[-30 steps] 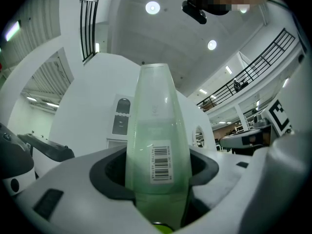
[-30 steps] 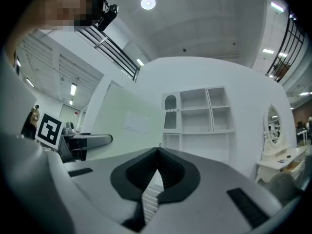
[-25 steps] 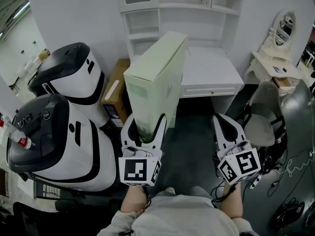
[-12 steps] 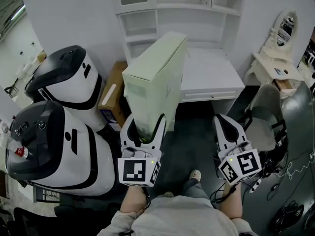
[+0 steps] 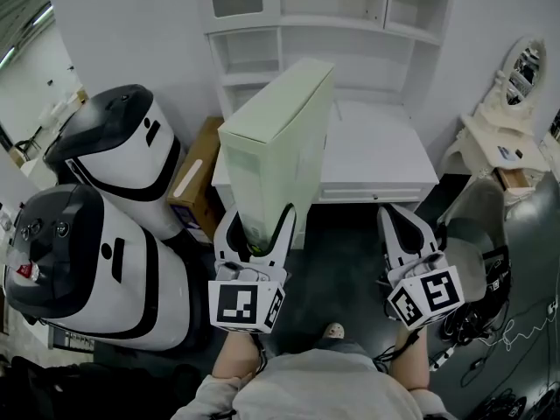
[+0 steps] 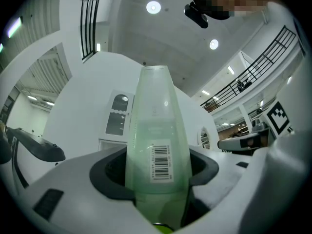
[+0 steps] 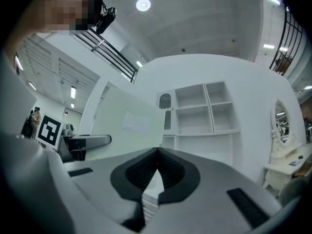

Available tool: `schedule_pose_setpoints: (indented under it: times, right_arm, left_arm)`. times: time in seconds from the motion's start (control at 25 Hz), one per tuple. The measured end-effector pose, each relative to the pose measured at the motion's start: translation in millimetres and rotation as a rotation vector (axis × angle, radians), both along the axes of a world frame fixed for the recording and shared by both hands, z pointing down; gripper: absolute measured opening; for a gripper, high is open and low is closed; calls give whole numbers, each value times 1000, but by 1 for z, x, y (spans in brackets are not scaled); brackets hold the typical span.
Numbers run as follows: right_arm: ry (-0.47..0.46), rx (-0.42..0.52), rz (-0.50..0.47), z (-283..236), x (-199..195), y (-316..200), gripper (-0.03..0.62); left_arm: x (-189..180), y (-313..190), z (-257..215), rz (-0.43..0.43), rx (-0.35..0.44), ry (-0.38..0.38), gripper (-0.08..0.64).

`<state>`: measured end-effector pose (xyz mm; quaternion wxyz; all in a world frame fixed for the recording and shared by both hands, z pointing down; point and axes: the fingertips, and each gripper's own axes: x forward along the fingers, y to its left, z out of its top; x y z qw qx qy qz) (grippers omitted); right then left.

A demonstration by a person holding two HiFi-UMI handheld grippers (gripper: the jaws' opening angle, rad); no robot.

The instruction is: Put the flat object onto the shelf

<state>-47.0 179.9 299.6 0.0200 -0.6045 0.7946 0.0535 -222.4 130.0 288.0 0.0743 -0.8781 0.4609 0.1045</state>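
While the pale green flat cardboard box (image 5: 278, 138) stands upright on its narrow end, I hold it clamped at its bottom in the left hand-held gripper (image 5: 256, 224). It is up in the air, not on the shelf. In the left gripper view the box (image 6: 157, 145) rises straight out of that hand-held gripper (image 6: 156, 179), with a barcode label on the narrow edge facing the camera and a dark pad pressing on each side.

The right hand-held gripper (image 5: 404, 230) hangs beside it, well apart from the box. In its own view the jaws of this hand-held gripper (image 7: 157, 155) meet at the tips with nothing between them, and the box (image 7: 126, 126) shows off to the left.

Beyond the box are the white surface (image 5: 376, 147) and, rising from its back, the white shelf unit (image 5: 324, 24) with open compartments. Left of them a brown cardboard carton (image 5: 194, 178) leans beside two rounded black-and-white machines (image 5: 114, 156). A white vanity with an oval mirror (image 5: 516, 86) stands at the far right.
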Motion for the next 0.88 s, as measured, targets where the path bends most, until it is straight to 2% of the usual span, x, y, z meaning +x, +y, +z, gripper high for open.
schedule_pose_setpoints:
  times: [0.52,0.88]
  right_arm:
    - [0,19,-91,-7,85,-55,9]
    - [-19,27,-143,-1,117,-74,9]
  left_arm:
    - [85,-42,-6,-74,7,-1,288]
    - [110,-59,-6,-121,8,7,287]
